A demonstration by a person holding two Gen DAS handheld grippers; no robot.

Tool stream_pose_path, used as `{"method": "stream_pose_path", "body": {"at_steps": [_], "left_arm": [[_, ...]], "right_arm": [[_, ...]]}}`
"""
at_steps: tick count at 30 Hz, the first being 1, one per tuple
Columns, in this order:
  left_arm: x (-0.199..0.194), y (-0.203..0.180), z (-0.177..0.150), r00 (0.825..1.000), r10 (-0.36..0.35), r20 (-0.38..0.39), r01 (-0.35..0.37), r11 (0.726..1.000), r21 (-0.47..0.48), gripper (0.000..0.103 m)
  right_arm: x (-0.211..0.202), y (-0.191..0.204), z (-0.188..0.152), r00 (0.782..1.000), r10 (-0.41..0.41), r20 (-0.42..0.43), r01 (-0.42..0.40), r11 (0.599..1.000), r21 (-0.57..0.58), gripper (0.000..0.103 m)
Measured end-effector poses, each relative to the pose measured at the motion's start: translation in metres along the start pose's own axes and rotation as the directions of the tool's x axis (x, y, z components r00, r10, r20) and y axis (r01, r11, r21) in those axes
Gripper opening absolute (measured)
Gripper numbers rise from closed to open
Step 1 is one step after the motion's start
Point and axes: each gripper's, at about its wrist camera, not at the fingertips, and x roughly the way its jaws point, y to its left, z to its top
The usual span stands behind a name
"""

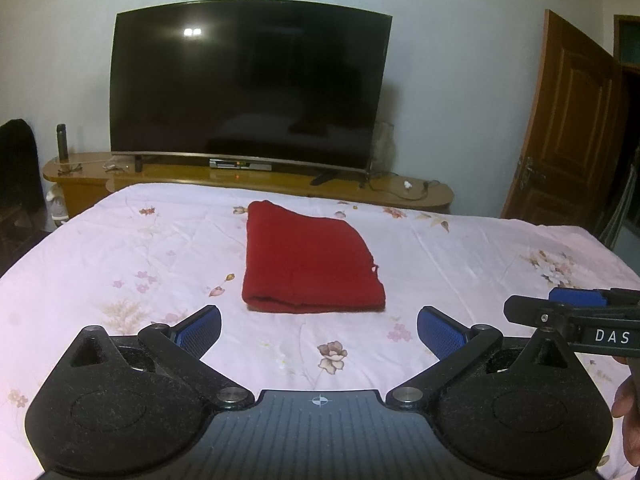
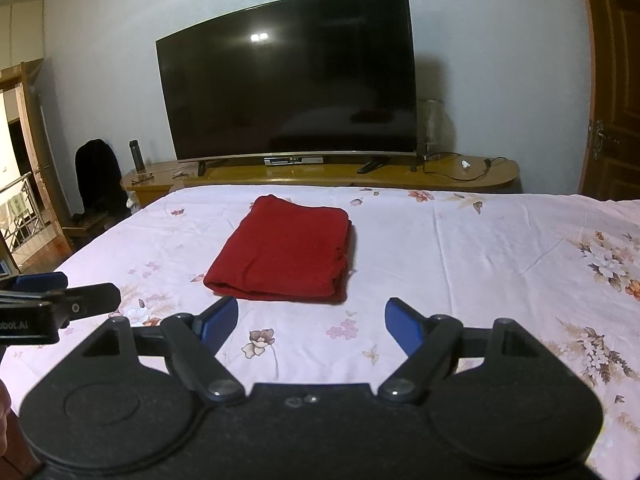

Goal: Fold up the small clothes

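My left gripper (image 1: 319, 334) sits low in the left wrist frame, jaws released, spread wide with only bedsheet between the blue pads (image 1: 200, 330); my right gripper (image 2: 312, 326) likewise, low in the right wrist frame, jaws released, nothing in them; each tool shows at the other frame's side edge, apart from the cloth. Red garment (image 1: 310, 270) lies folded into a compact block on the bed (image 1: 120, 248), centre of the left wrist frame, just above my pads and touching neither; in the right wrist view it sits slightly left of centre, layered edge to the right. Sheet pale pink, flower print. Upper half of both frames: dark television (image 1: 248, 84) on a long wooden stand (image 1: 280, 180); flask (image 1: 61, 142) at the stand's left end; brown door (image 1: 568, 128) at right edge.
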Motion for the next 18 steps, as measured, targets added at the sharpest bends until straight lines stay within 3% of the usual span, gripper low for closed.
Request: {"method": "stream_pose_path", "body": {"at_steps": [18], "left_arm": [[0.0026, -0.0010, -0.0006, 1.000, 0.004, 0.001, -0.004, 1.000, 0.005, 0.103]], "right_arm": [[0.0018, 0.0003, 0.0011, 1.000, 0.000, -0.004, 0.000, 1.000, -0.008, 0.081]]}}
